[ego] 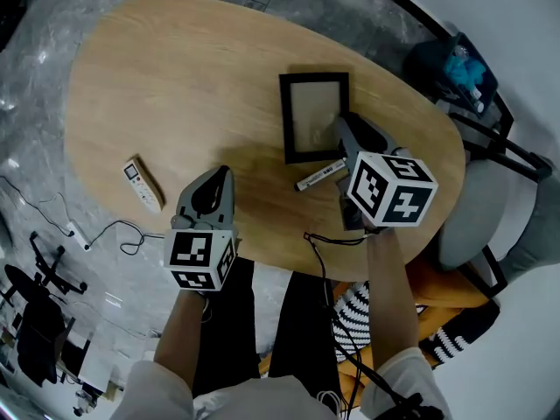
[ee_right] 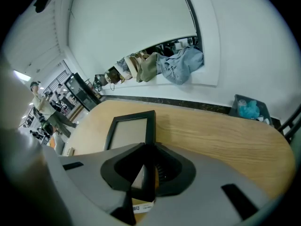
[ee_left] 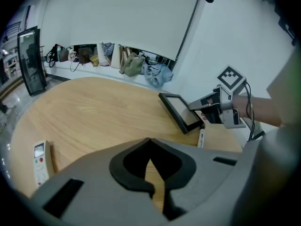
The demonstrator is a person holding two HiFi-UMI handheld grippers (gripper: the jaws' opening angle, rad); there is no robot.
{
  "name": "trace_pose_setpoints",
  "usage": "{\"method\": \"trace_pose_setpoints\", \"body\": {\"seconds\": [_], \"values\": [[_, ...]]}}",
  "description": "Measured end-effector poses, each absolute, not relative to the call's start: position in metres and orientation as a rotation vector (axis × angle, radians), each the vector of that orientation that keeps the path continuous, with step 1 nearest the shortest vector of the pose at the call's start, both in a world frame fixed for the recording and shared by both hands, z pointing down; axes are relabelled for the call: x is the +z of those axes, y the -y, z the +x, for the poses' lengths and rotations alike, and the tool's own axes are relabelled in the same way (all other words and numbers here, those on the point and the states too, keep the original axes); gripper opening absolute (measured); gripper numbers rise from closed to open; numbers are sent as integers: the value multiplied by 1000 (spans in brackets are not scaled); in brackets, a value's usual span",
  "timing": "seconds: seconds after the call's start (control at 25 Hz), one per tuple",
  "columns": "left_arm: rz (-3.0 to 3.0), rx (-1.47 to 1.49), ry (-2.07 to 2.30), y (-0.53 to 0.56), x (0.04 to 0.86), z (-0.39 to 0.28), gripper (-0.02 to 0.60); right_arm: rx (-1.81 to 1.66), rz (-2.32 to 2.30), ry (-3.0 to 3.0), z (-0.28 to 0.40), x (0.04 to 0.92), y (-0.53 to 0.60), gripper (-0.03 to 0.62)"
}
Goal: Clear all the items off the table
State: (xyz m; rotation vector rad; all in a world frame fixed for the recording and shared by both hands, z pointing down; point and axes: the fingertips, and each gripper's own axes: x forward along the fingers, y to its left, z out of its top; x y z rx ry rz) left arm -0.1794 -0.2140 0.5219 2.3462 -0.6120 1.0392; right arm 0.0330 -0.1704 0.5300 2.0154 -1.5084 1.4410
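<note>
A black picture frame (ego: 313,116) lies on the oval wooden table (ego: 175,86), right of centre. My right gripper (ego: 344,128) is shut on the frame's right rail; in the right gripper view that rail (ee_right: 149,126) runs between the two pads of the right gripper (ee_right: 147,150). A white marker pen (ego: 319,176) lies just in front of the frame. A white remote control (ego: 142,185) rests near the table's left front edge. My left gripper (ego: 219,178) hovers over the front edge between remote and pen, shut with nothing in it, its tips meeting (ee_left: 150,145).
A chair with a blue bag (ego: 459,64) and a grey-seated chair (ego: 477,208) stand close to the table's right side. A cable (ego: 114,230) trails on the floor at the left. Clothes and bags (ee_left: 141,65) line the far wall.
</note>
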Motion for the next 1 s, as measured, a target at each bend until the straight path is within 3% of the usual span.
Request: {"method": "trace_pose_setpoints", "body": {"seconds": [0.4,1.0], "values": [[2440,1059,508,178,501,-141,8,1458,2213,1392,72,497,93,81],[2594,1115,117,7,471,-14,8,1539,2619,929,153,462,-173,81]]}}
